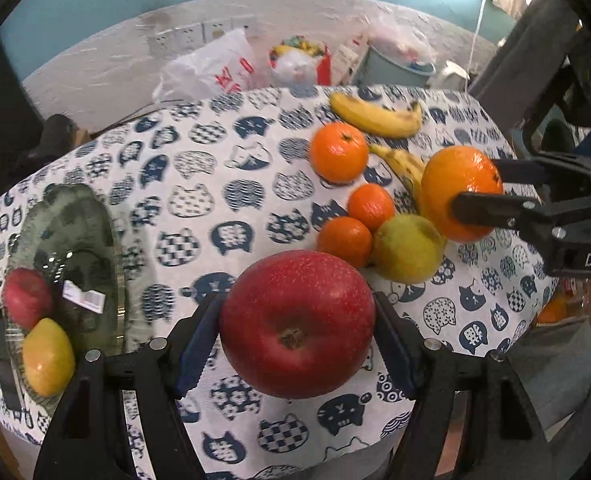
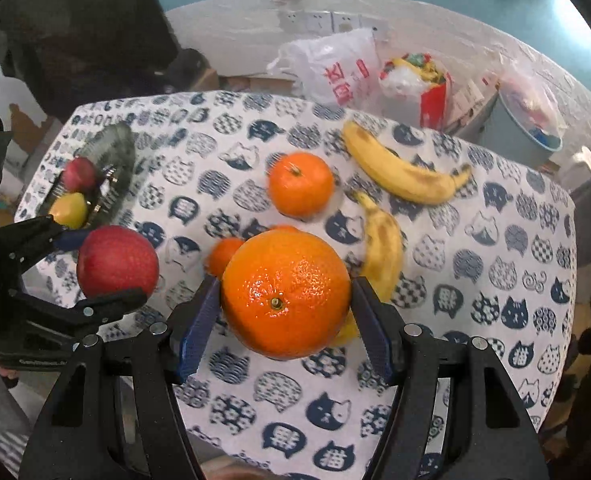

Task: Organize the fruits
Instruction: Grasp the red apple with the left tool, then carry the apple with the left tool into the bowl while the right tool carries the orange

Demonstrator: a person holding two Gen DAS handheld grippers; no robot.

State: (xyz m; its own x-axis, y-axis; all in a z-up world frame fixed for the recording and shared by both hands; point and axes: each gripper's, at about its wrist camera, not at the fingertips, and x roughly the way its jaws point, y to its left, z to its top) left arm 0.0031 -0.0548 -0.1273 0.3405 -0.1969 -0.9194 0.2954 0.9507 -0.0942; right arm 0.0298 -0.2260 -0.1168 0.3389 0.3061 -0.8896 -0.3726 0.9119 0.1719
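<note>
My left gripper point(image 1: 297, 332) is shut on a big red apple point(image 1: 297, 322) and holds it above the cat-print tablecloth point(image 1: 199, 200); it also shows in the right wrist view point(image 2: 117, 260). My right gripper point(image 2: 285, 312) is shut on a large orange point(image 2: 285, 294), also seen at the right of the left wrist view point(image 1: 461, 192). A glass plate point(image 1: 75, 240) at the left holds a small red apple point(image 1: 27, 298) and a yellow-green pear point(image 1: 49, 356). On the cloth lie an orange point(image 1: 339, 152), two small oranges point(image 1: 371, 206), a pear point(image 1: 409, 248) and two bananas point(image 1: 379, 116).
Behind the table's far edge stand a white plastic bag point(image 1: 215, 68), a red bag of items point(image 1: 301, 60) and a pale bin point(image 1: 399, 62). Wall sockets point(image 1: 187, 36) sit on the back wall. The table drops off at the right edge point(image 2: 571, 240).
</note>
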